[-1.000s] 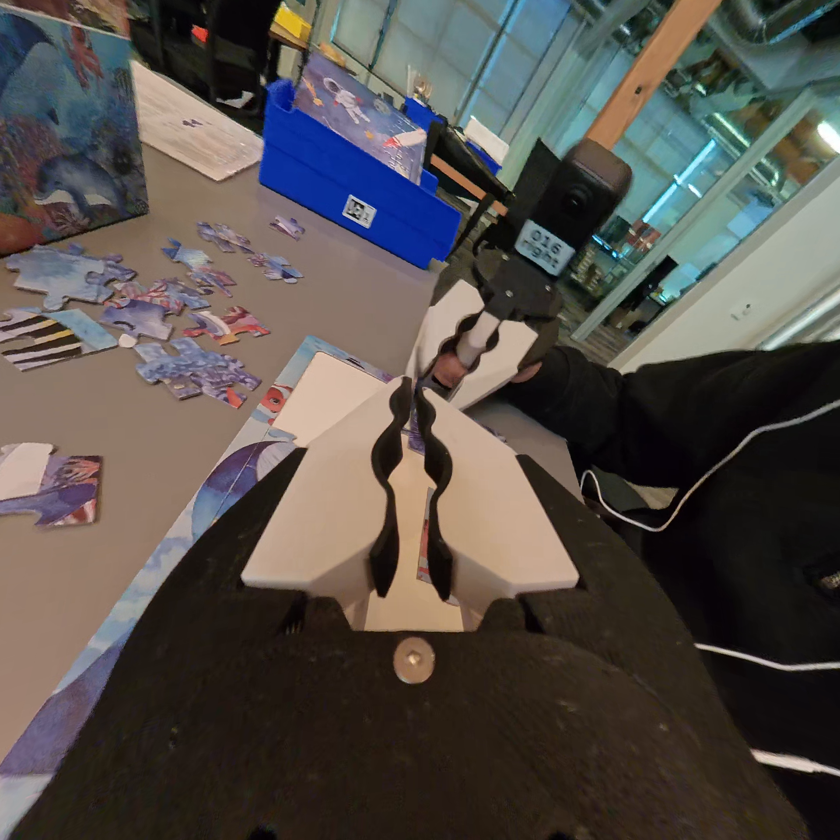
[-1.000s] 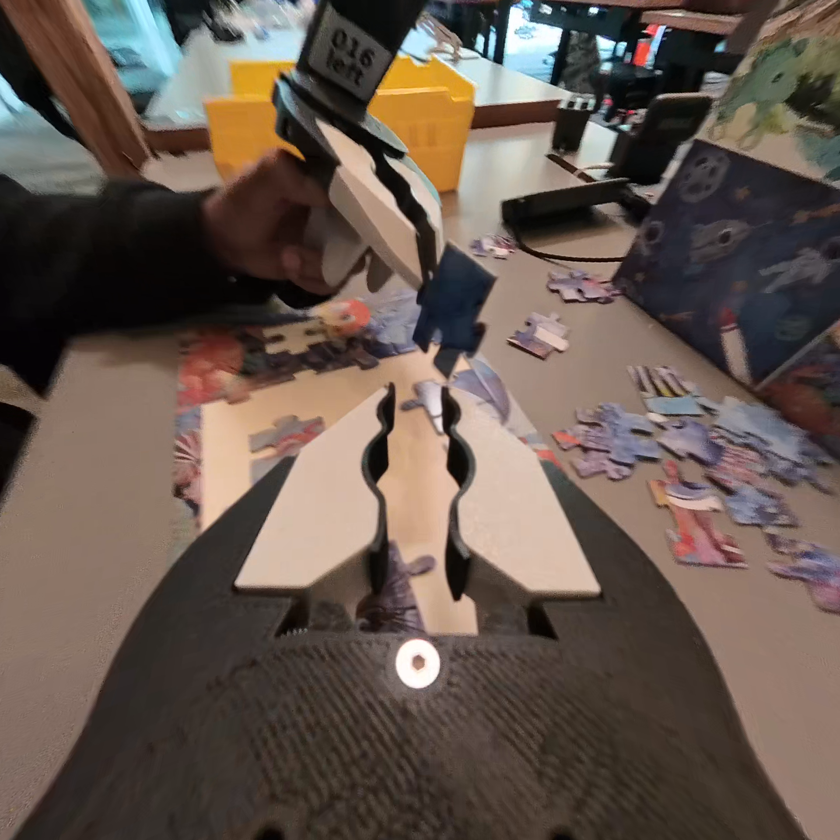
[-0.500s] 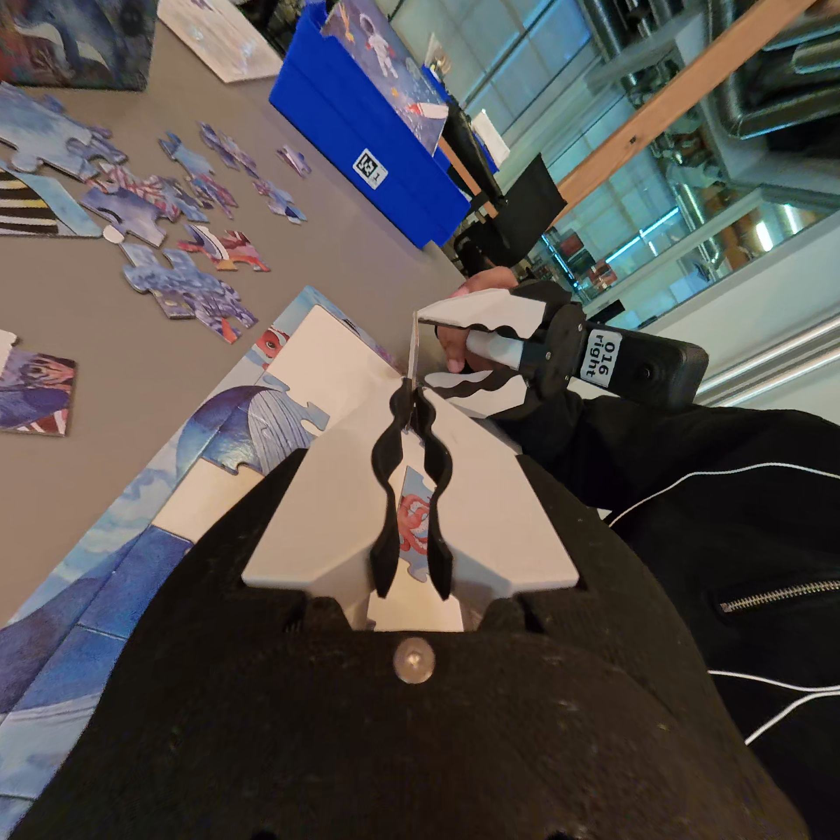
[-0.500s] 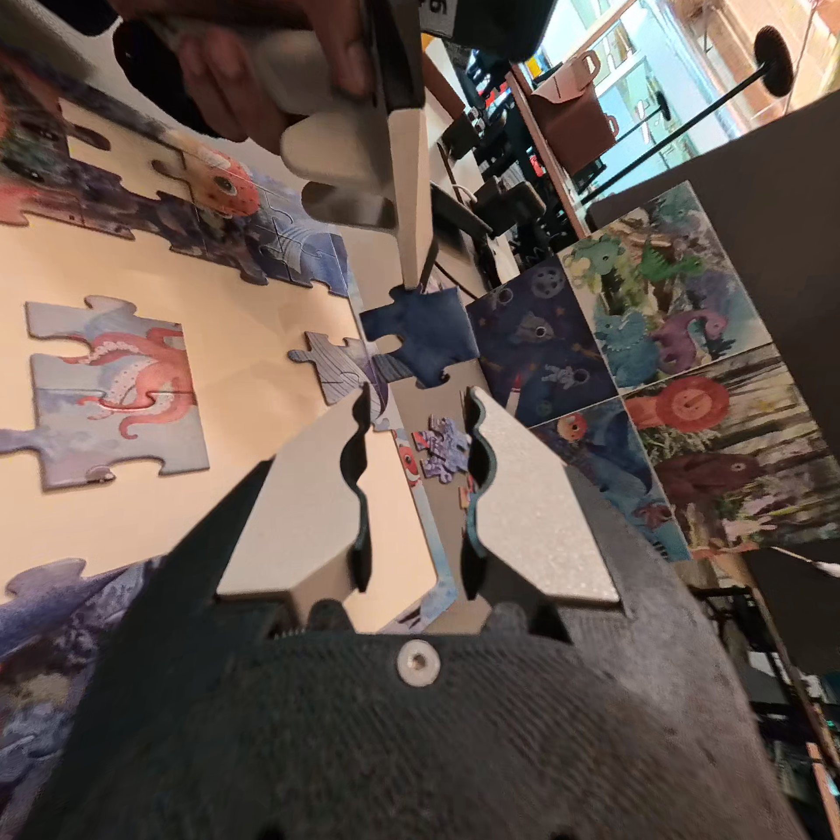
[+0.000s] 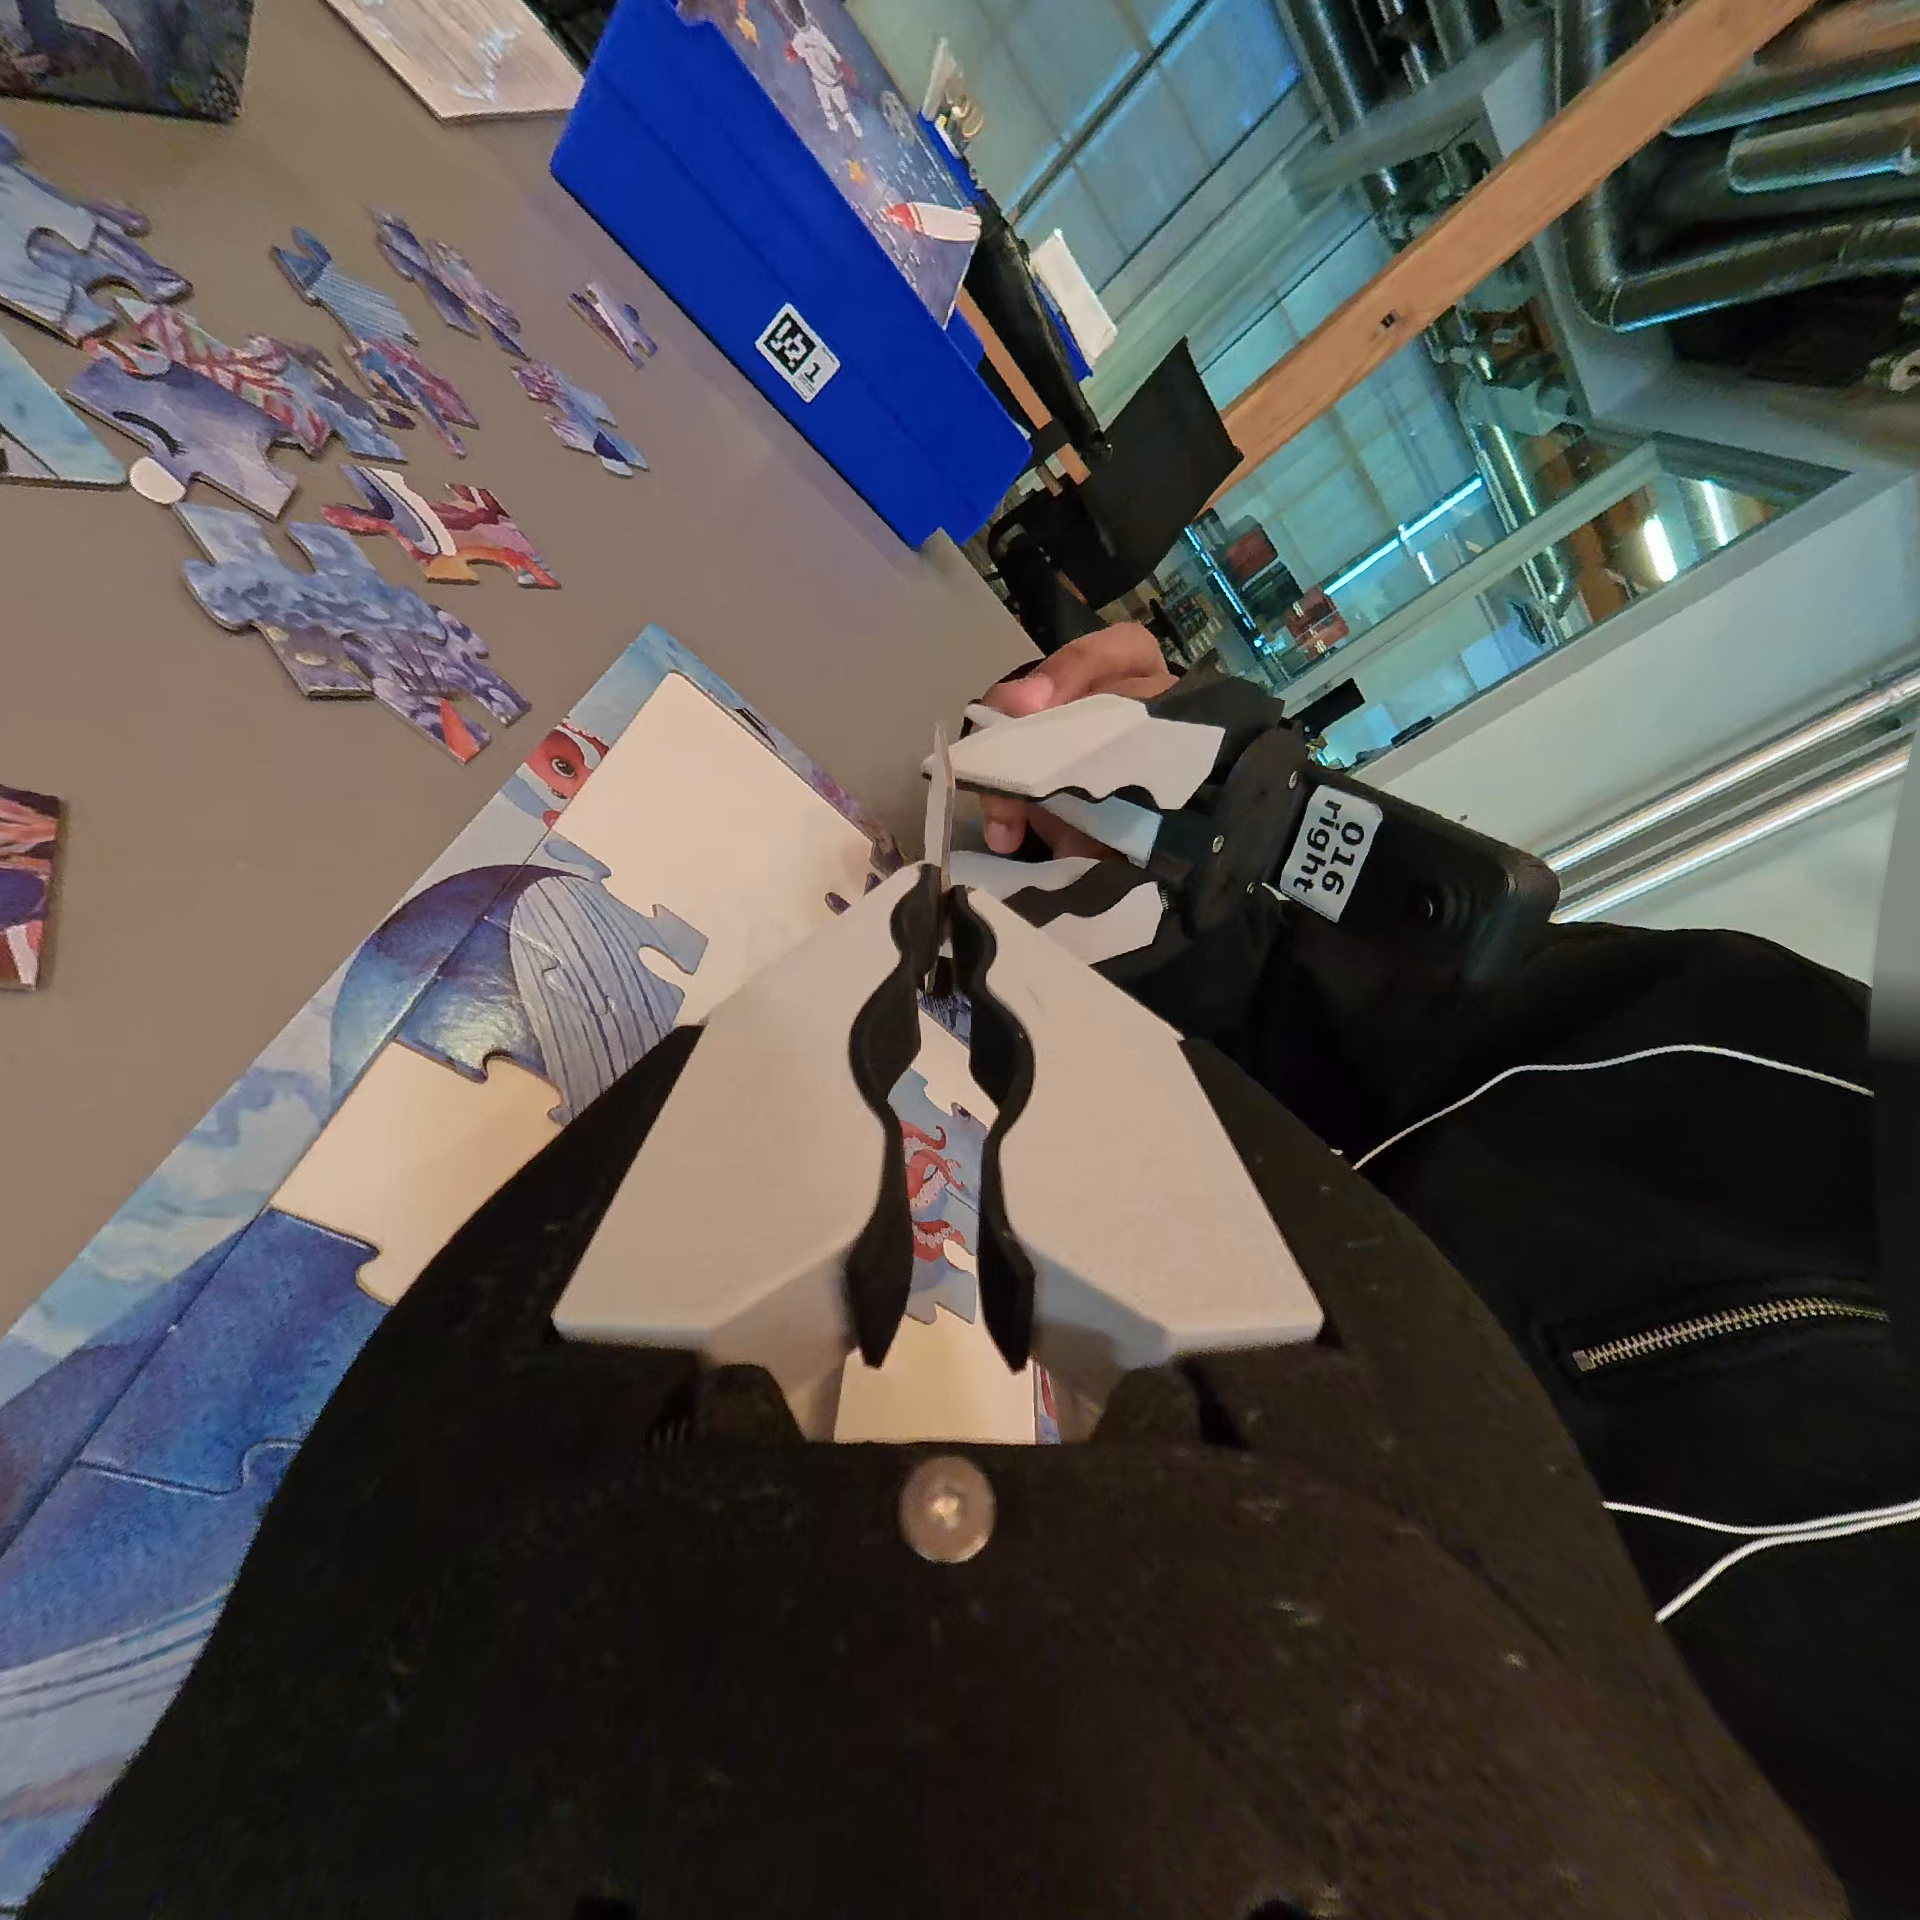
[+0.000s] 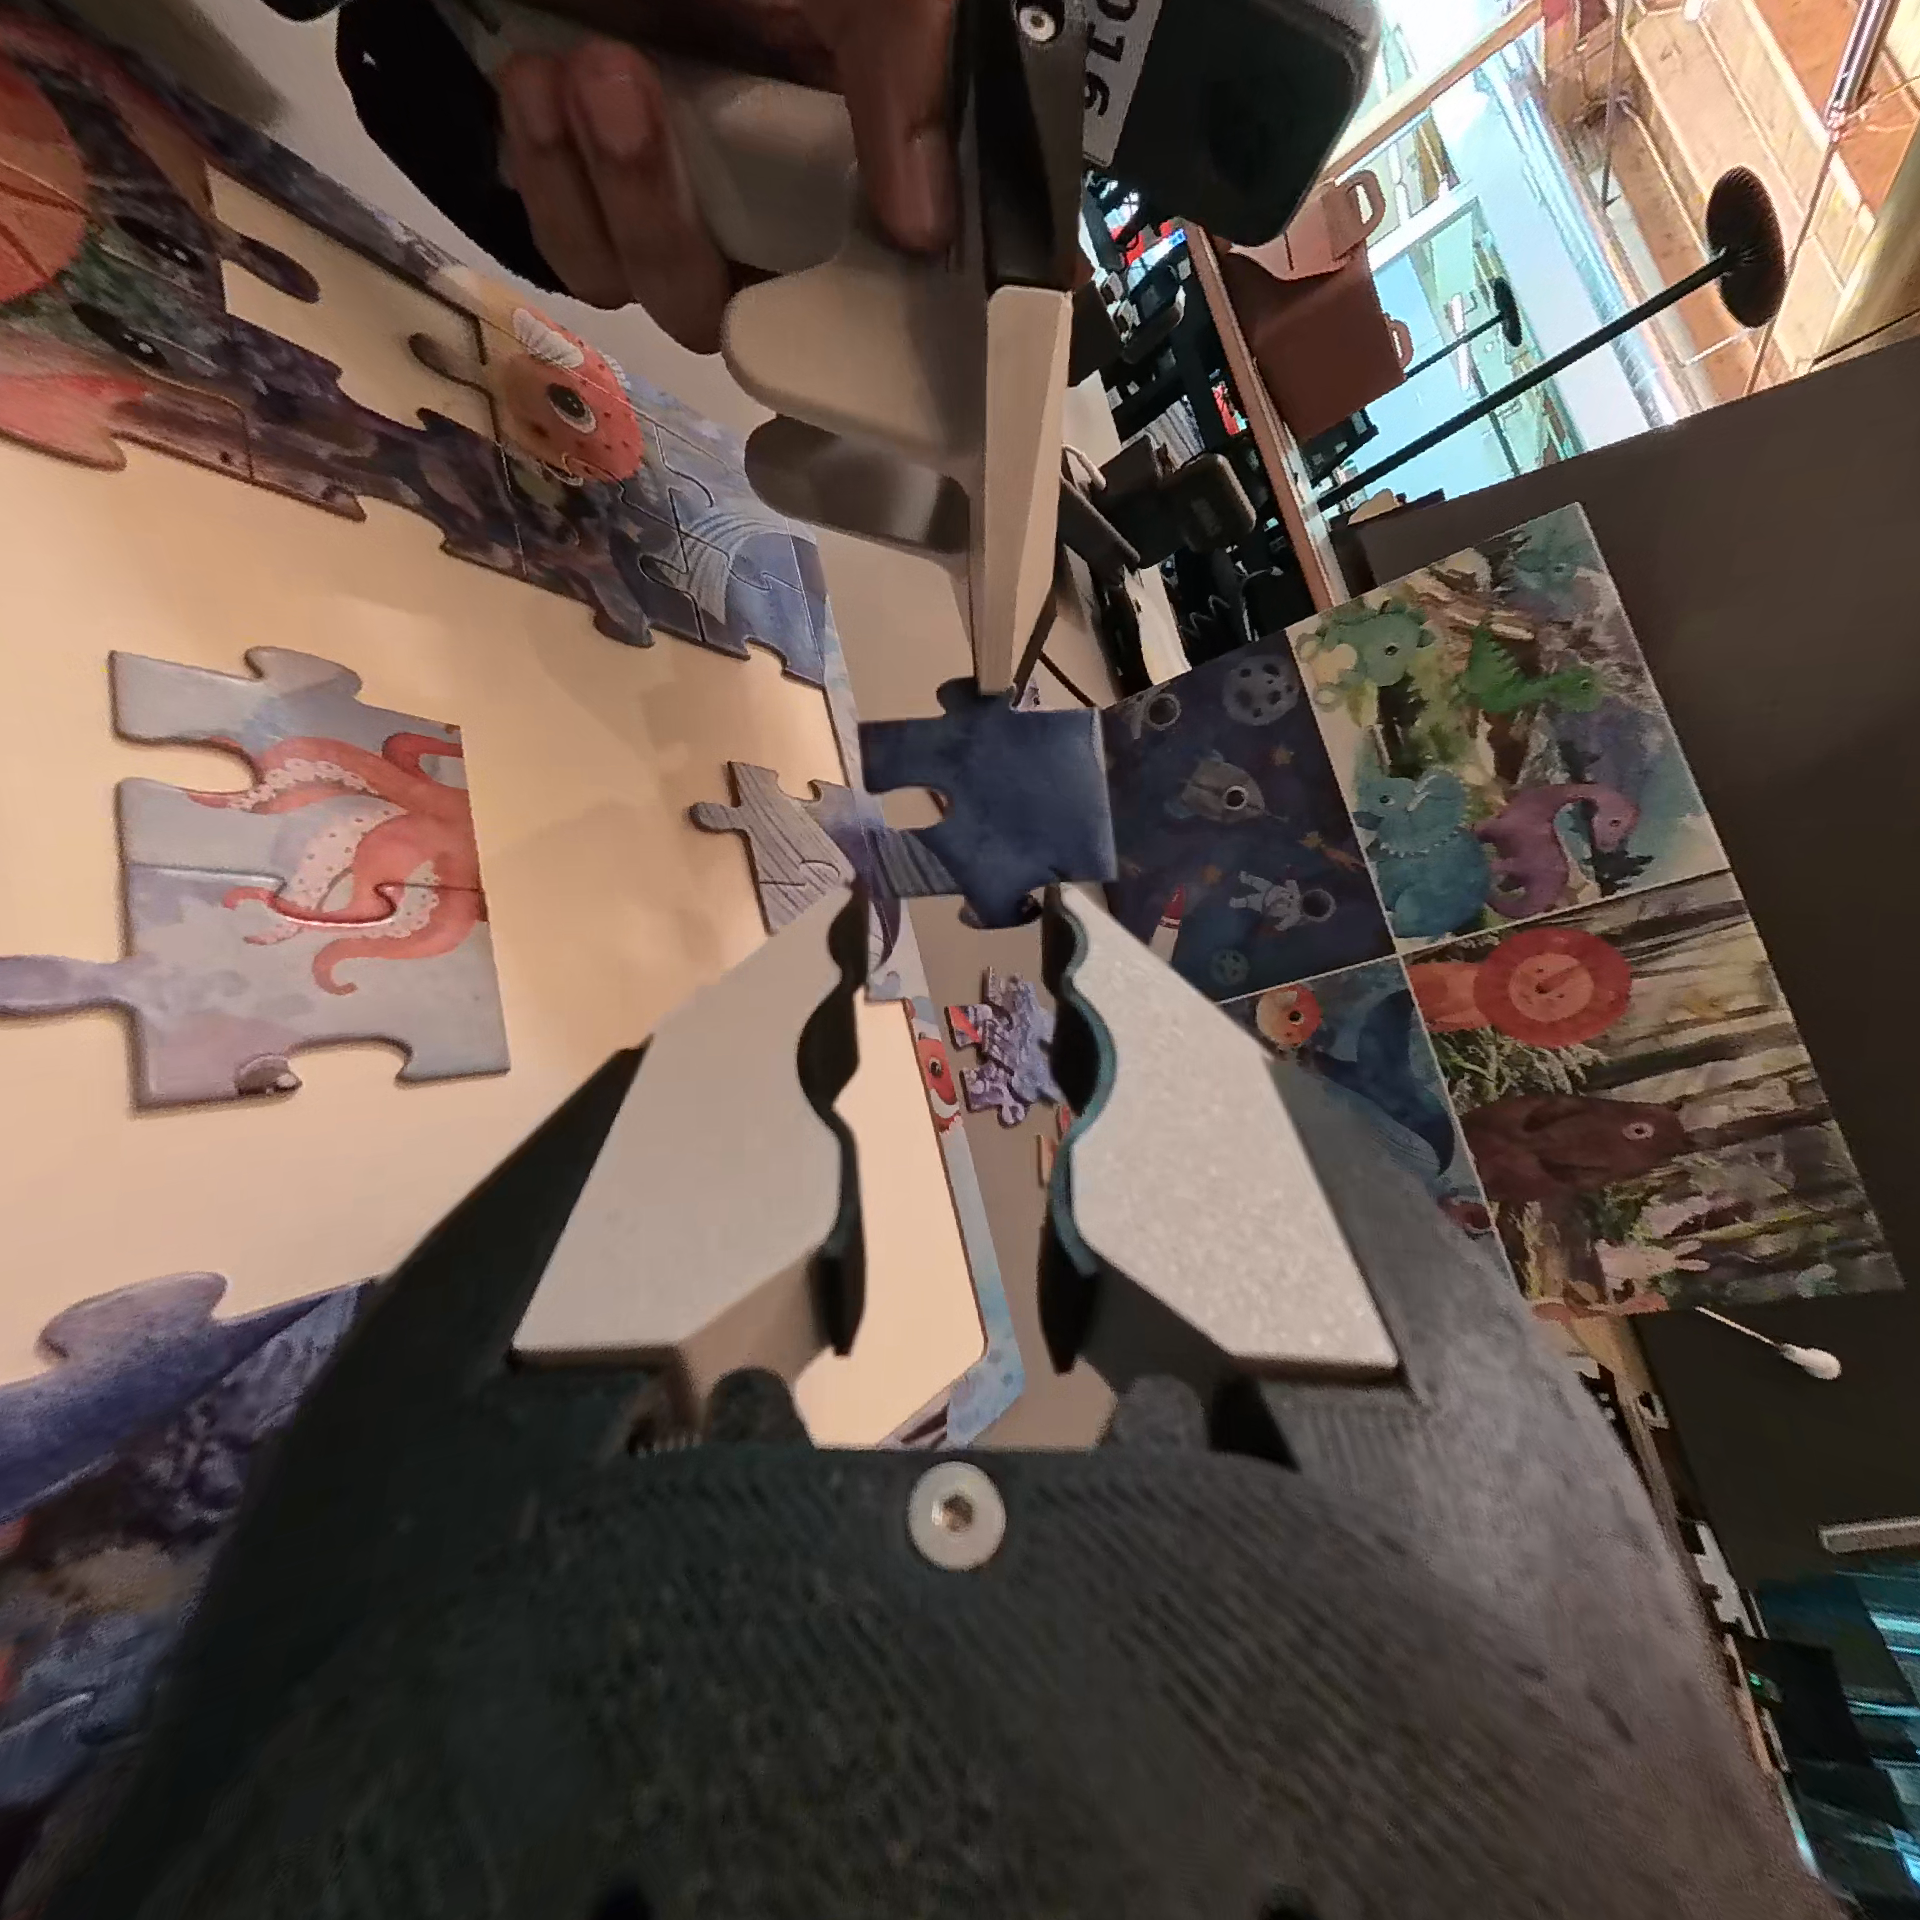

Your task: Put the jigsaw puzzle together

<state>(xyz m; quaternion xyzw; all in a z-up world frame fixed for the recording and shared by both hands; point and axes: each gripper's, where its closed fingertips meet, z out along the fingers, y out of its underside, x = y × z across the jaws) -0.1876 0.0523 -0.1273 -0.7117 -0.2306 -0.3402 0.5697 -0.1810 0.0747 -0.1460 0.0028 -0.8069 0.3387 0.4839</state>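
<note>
My left gripper [image 5: 940,904] is shut on a dark blue jigsaw piece [image 6: 997,800], which shows edge-on in the left wrist view [image 5: 940,821]. It holds the piece in the air above the puzzle tray [image 6: 623,727]. My right gripper [image 6: 956,920] is open and turned on its side. Its fingertips stand either side of the piece's lower edge, and I cannot tell if they touch it. It also shows in the left wrist view [image 5: 951,816]. The tray holds joined border pieces, a whale section [image 5: 540,966] and two joined octopus pieces [image 6: 301,883].
Several loose pieces [image 5: 343,623] lie on the grey table left of the tray. A blue bin [image 5: 790,343] stands at the back. A puzzle box with picture panels [image 6: 1507,883] stands beyond the tray. A person's dark sleeve [image 5: 1558,1143] is on the right. Only a small space, under 4 cm, lies between the two pairs of fingers.
My right gripper has rolled onto its side, opened wider and come up to the blue piece. My left gripper has kept hold of the piece and turned it over the tray.
</note>
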